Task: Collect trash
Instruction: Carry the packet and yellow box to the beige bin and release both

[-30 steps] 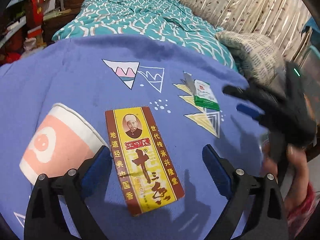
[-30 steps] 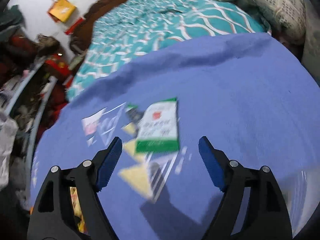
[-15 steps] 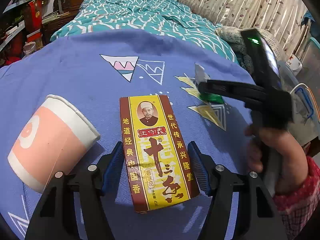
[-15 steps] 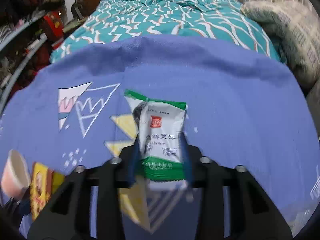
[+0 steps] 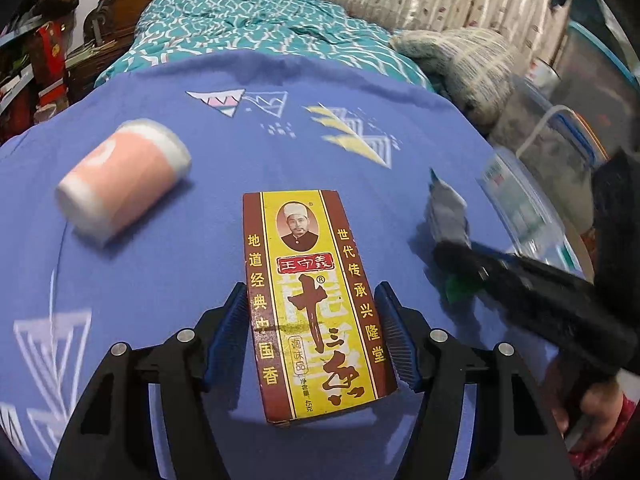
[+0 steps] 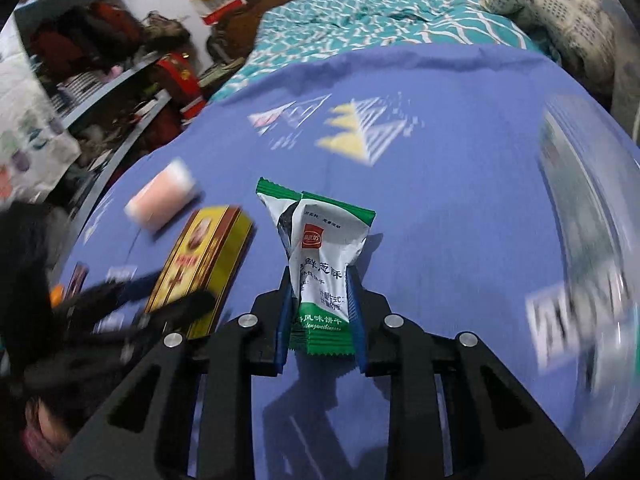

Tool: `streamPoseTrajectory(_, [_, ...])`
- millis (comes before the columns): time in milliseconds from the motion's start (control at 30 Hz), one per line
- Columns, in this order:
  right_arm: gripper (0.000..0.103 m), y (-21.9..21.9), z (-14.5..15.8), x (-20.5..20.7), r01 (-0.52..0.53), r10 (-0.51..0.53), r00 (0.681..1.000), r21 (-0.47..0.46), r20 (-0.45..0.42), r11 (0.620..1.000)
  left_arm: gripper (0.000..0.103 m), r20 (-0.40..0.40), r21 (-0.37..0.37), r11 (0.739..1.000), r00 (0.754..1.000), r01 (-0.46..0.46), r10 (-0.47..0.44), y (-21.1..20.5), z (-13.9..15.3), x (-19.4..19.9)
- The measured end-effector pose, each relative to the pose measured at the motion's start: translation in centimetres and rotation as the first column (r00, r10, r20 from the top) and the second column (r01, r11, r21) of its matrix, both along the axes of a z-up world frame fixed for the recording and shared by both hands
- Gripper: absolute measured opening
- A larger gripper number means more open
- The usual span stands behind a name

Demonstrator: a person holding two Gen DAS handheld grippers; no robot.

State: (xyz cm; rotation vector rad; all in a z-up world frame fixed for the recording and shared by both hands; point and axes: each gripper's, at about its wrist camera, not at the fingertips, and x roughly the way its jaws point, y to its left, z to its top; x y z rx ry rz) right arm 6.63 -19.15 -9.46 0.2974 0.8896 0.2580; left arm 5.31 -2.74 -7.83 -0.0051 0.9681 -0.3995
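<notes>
My left gripper (image 5: pixel 314 340) is shut on a flat yellow and brown spice box (image 5: pixel 312 292) and holds it above the blue cloth. My right gripper (image 6: pixel 320 312) is shut on a white and green biscuit wrapper (image 6: pixel 320 256), lifted off the cloth. The right gripper with the wrapper (image 5: pixel 446 212) also shows at the right of the left wrist view. The spice box (image 6: pixel 200 264) shows at the left of the right wrist view. A pink and white paper cup (image 5: pixel 120 184) lies on its side on the cloth, left of the box; it also shows in the right wrist view (image 6: pixel 162 196).
A blue tablecloth (image 5: pixel 160 280) with triangle prints covers the table. A clear plastic bin (image 5: pixel 532 200) stands at the right edge; in the right wrist view it (image 6: pixel 580 208) is blurred. A bed with a teal quilt (image 5: pixel 240 24) lies behind. Cluttered shelves (image 6: pixel 100 80) stand at the left.
Both grippers have lifted their items off the cloth and pulled back towards me. The right gripper with the wrapper has swung right towards the plastic bin. The cup now lies farther away.
</notes>
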Motion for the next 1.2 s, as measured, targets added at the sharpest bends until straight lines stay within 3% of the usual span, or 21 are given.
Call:
streamPoseTrajectory(267, [0.027, -1.7, 0.2, -6.8, 0.016, -0.009, 0.998, -0.117, 0.060, 0.993, 0.061, 0.027, 0.013, 0.999, 0.999, 0.044, -0.044, -0.3, -0.1, -4.3])
streamPoseTrajectory(567, [0.028, -3.0, -1.1, -6.4, 0.042, -0.040, 0.998, -0.060, 0.041, 0.997, 0.061, 0.026, 0.005, 0.999, 0.999, 0.043, -0.043, -0.4, -0.2, -4.4])
streamPoseTrajectory(1200, [0.028, -3.1, -1.2, -6.6, 0.040, -0.039, 0.998, -0.039, 0.040, 0.998, 0.061, 0.018, -0.023, 0.998, 0.998, 0.059, -0.058, -0.2, -0.1, -3.9])
